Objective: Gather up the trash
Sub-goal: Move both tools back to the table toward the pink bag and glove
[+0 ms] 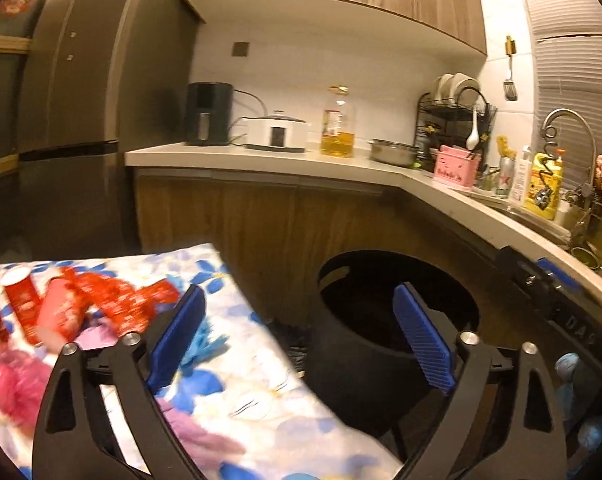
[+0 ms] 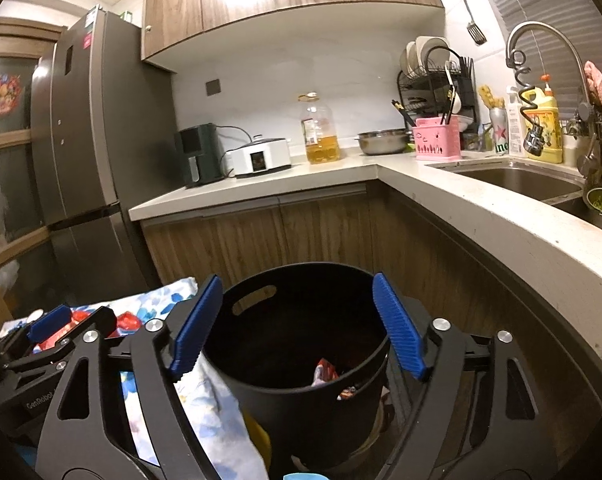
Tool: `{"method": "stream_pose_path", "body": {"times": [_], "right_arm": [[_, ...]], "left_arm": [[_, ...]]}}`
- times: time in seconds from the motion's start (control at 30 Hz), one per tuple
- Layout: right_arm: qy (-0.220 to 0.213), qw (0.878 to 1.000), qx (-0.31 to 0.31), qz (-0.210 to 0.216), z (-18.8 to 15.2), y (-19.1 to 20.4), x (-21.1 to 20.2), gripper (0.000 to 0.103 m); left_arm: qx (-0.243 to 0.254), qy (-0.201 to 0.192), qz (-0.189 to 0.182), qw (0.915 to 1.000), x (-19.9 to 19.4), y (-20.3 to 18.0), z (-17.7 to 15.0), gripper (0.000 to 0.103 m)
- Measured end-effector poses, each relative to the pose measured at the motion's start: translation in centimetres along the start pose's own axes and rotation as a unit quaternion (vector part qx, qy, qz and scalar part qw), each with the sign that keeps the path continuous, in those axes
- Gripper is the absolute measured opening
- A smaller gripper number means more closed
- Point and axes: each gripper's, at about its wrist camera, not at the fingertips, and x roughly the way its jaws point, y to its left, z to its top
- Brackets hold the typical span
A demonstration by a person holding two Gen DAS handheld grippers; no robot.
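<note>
A black round bin [image 2: 301,360] stands on the floor beside a table with a flowered cloth [image 1: 237,396]. Some wrappers [image 2: 325,372] lie inside the bin. Red paper cups and red wrappers [image 1: 61,308] lie on the cloth at the left, with a pink crumpled bag [image 1: 9,376] near them. My left gripper [image 1: 301,340] is open and empty, over the table's right edge, with the bin [image 1: 381,344] ahead. My right gripper [image 2: 297,328] is open and empty above the bin's mouth. The left gripper also shows in the right wrist view [image 2: 49,340], over the red trash.
An L-shaped kitchen counter [image 2: 421,192] runs behind and to the right, with an air fryer, cooker, oil bottle [image 2: 321,132], steel bowl, pink basket and dish rack. A sink [image 2: 521,184] with a tap is at the right. A fridge [image 2: 85,152] stands at the left.
</note>
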Motion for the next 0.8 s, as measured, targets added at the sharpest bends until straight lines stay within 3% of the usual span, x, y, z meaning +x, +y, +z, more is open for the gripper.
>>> {"method": "stream_pose_path", "body": {"times": [0.47,0.8], "right_arm": [[-0.006,1.0,-0.002,0.007,-2.3,2.7,-4.3,0.082],[0.007,0.999,-0.01,0.039,-4.7,6.5,-5.1,0.082]], "left_arm": [[-0.021,-0.022,0.095,0.995,-7.3,5.5,-2.9,0.096],[-0.043,-0.026,0.173,0.9837,-11.0,11.7,-4.8,0.096]]}}
